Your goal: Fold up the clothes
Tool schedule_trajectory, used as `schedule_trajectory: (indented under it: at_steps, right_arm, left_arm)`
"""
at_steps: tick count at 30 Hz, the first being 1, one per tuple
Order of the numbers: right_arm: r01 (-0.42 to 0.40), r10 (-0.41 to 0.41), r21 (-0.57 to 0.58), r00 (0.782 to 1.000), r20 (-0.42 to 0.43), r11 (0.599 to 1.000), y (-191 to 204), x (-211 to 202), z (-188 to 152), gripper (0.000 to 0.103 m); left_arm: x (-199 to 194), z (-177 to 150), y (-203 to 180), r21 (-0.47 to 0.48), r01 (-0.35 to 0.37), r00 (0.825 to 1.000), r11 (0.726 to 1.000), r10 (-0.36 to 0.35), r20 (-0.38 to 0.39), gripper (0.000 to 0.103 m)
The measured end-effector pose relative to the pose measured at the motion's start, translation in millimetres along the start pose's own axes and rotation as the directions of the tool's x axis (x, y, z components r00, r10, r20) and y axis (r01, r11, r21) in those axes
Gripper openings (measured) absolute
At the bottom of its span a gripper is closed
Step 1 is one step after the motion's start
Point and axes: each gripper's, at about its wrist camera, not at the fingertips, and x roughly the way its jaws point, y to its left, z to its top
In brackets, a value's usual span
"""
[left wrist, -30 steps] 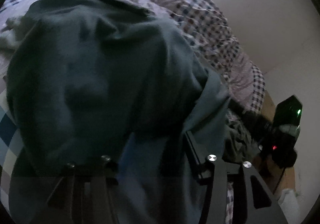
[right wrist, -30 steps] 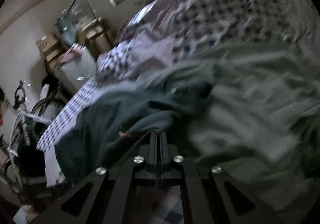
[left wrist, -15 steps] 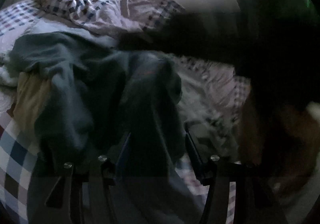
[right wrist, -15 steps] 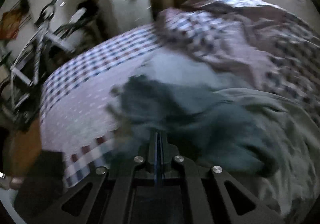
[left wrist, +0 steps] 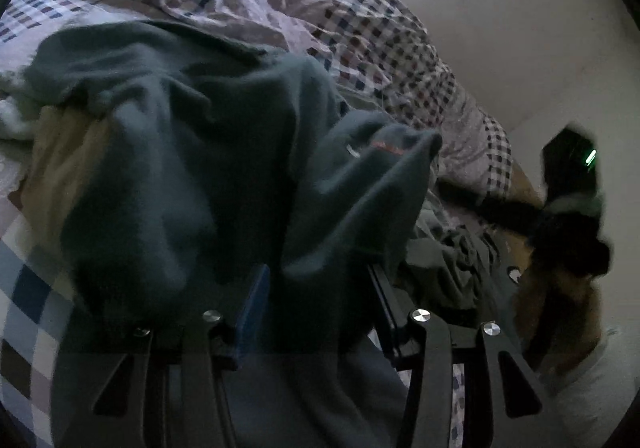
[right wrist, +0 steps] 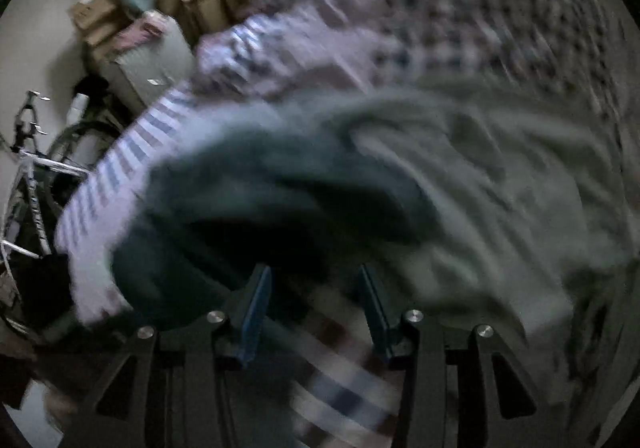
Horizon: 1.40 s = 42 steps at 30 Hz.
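Note:
A dark teal garment (left wrist: 192,152) lies crumpled on the checked bed, with a folded flap (left wrist: 376,184) bearing a small red label. My left gripper (left wrist: 316,280) is open, its jaws wide apart with the cloth draped over and between them. In the blurred right wrist view the same teal garment (right wrist: 256,200) lies in front of my right gripper (right wrist: 316,288), which is open with nothing between its blue pads (right wrist: 256,308). A grey-green garment (right wrist: 500,184) lies to the right of the teal one.
A rumpled checked duvet (left wrist: 360,28) covers the far bed. A beige cloth (left wrist: 56,152) lies under the teal garment at left. A crumpled olive garment (left wrist: 460,260) lies at right. Cardboard boxes (right wrist: 188,4) and a bicycle (right wrist: 28,168) stand beside the bed.
My right gripper was shut on the teal garment and has opened and let it go. The cloth has dropped onto the bed. My left gripper stays open under the cloth.

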Motion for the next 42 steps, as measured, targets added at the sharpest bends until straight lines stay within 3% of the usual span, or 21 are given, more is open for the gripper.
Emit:
schedule_trajectory:
  at_steps: [2, 4, 11, 17, 18, 19, 20, 25, 29, 31, 33, 35, 38, 40, 42]
  right_arm:
    - [0.006, -0.006, 0.022, 1.0, -0.02, 1.0, -12, 11, -16, 0.048]
    - [0.038, -0.038, 0.031, 0.999, -0.01, 0.999, -19, 18, -19, 0.048]
    - [0.174, -0.174, 0.005, 0.982, 0.076, 0.985, -32, 36, 17, 0.048]
    - [0.256, -0.252, -0.184, 0.967, 0.047, 0.949, -6, 79, 48, 0.047]
    - [0.272, -0.269, -0.199, 0.962, 0.043, 0.941, -4, 84, 50, 0.044]
    - [0.287, -0.285, -0.213, 0.958, 0.04, 0.934, -2, 88, 53, 0.019]
    - [0.291, -0.29, -0.223, 0.956, 0.036, 0.931, -2, 89, 56, 0.002]
    - [0.409, -0.368, -0.304, 0.911, 0.184, 0.86, 36, 48, 89, 0.003]
    - [0.44, -0.338, -0.383, 0.89, 0.305, 0.812, 107, 19, 135, 0.003]
    - [0.398, -0.279, -0.419, 0.906, 0.318, 0.816, 144, 19, 150, 0.004]
    - [0.303, -0.191, -0.483, 0.944, 0.268, 0.821, 182, 31, 154, 0.007]
    - [0.239, -0.149, -0.548, 0.967, 0.205, 0.801, 214, 44, 148, 0.008]
    - [0.208, -0.136, -0.568, 0.977, 0.166, 0.796, 223, 42, 131, 0.017]
    - [0.171, -0.088, -0.532, 0.98, 0.177, 0.829, 206, 25, 122, 0.049]
    - [0.118, -0.028, -0.468, 0.98, 0.195, 0.876, 180, 1, 113, 0.065]
  left_arm:
    - [5, -3, -5, 0.029, -0.019, 1.0, 0.999, 0.019, -0.008, 0.049]
    - [8, -5, -10, 0.051, -0.041, 0.999, 0.998, 0.041, -0.002, 0.005]
    - [-9, 1, 21, -0.07, -0.054, 0.997, 0.996, 0.058, 0.048, 0.002]
    - [-4, 8, 27, -0.083, -0.033, 0.999, 0.996, 0.036, 0.041, 0.002]
    - [-2, 9, 25, -0.089, -0.028, 0.999, 0.996, 0.031, 0.037, 0.002]
    - [-2, 9, 27, -0.093, -0.025, 0.999, 0.995, 0.028, 0.032, 0.002]
    - [-3, 9, 30, -0.098, -0.022, 0.999, 0.995, 0.025, 0.029, 0.002]
    - [-20, 5, 42, -0.126, 0.0, 1.0, 0.992, 0.004, 0.026, 0.002]
    - [-23, 7, 52, -0.179, 0.008, 0.999, 0.984, -0.002, 0.032, 0.002]
    - [-19, 7, 57, -0.232, 0.0, 1.0, 0.973, 0.004, 0.02, 0.002]
    - [-16, 6, 68, -0.279, -0.021, 1.0, 0.96, 0.021, -0.003, 0.002]
    - [-13, 5, 72, -0.3, -0.03, 1.0, 0.954, 0.027, -0.014, 0.002]
    - [-14, 4, 69, -0.295, -0.044, 0.999, 0.955, 0.041, -0.016, 0.002]
    - [-15, 4, 68, -0.294, -0.049, 0.999, 0.955, 0.046, -0.016, 0.002]
    - [-15, 4, 69, -0.306, -0.048, 0.999, 0.951, 0.044, -0.021, 0.002]
